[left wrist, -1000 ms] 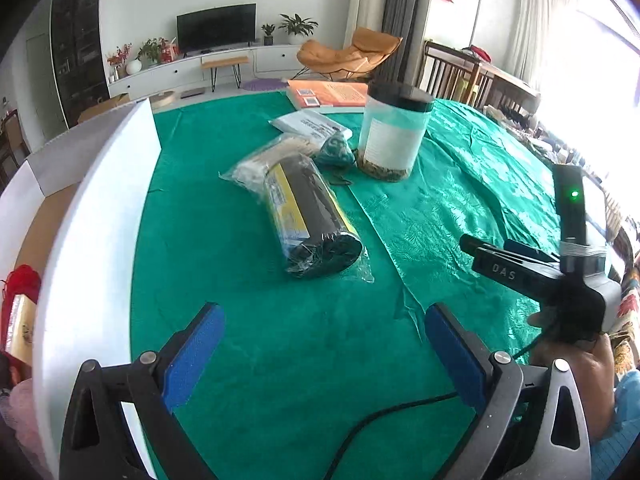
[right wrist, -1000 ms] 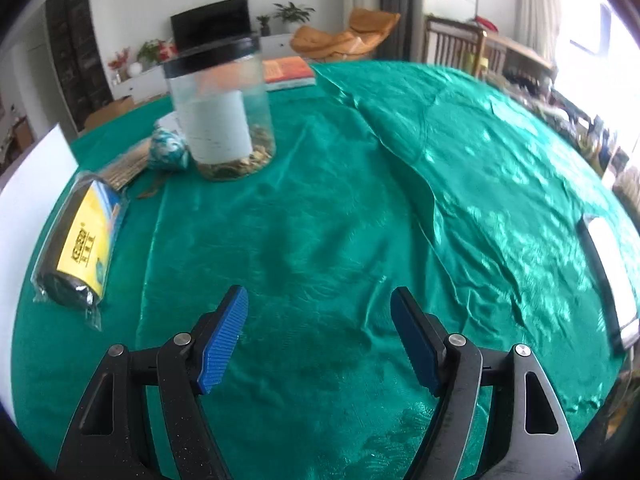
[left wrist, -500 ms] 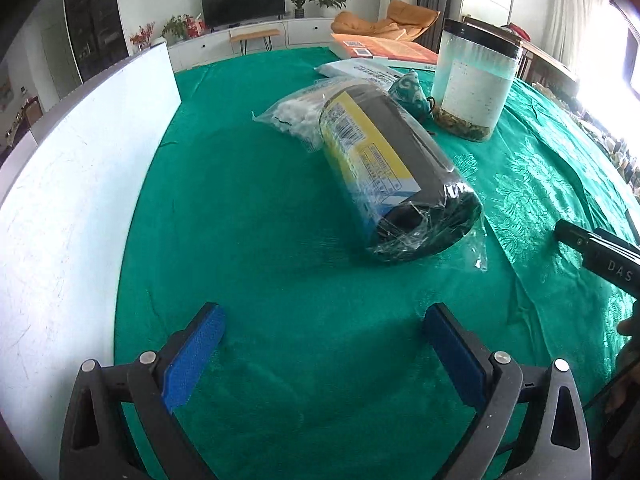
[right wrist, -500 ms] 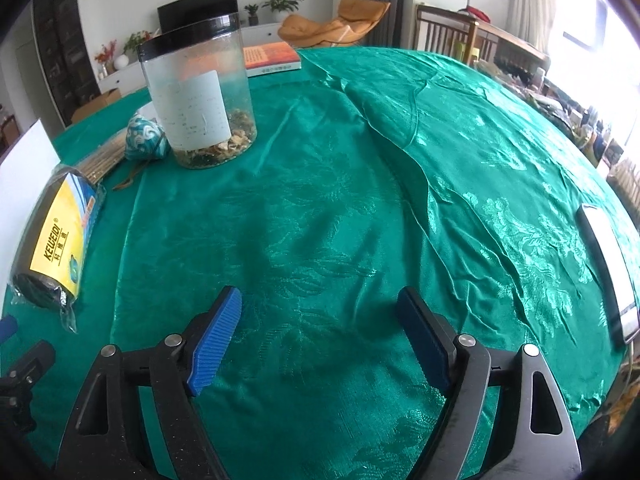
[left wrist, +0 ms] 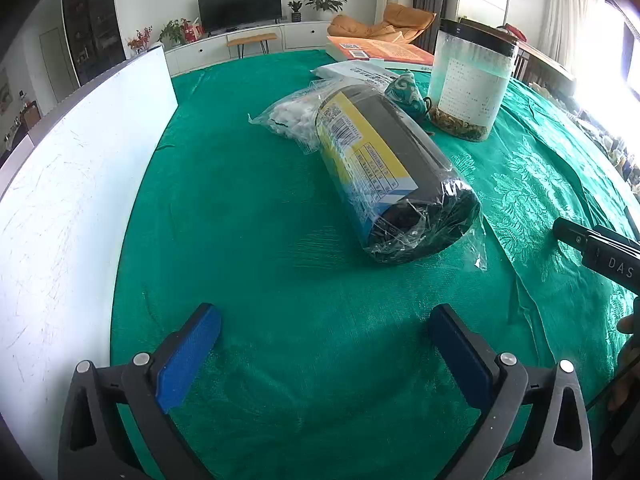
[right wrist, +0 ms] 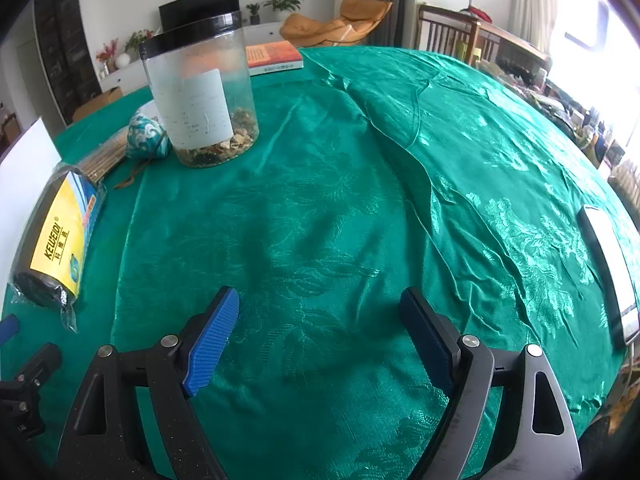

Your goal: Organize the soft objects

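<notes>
The wrapped roll (left wrist: pixel 396 184) is seen lying centre-right on the green cloth (left wrist: pixel 248 200), ahead of the left gripper (left wrist: pixel 324 344), held wide open and empty; the right gripper (right wrist: pixel 320 332), likewise spread, is kept clear. The roll is best approached squarely and clamped mid-length, since loose plastic could slip.

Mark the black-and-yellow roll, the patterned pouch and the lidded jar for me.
black-and-yellow roll (left wrist: pixel 384 168), left wrist view, on its yellow label.
patterned pouch (right wrist: pixel 146 138), right wrist view, on its front face.
lidded jar (right wrist: pixel 200 108), right wrist view, on its white label.
</notes>
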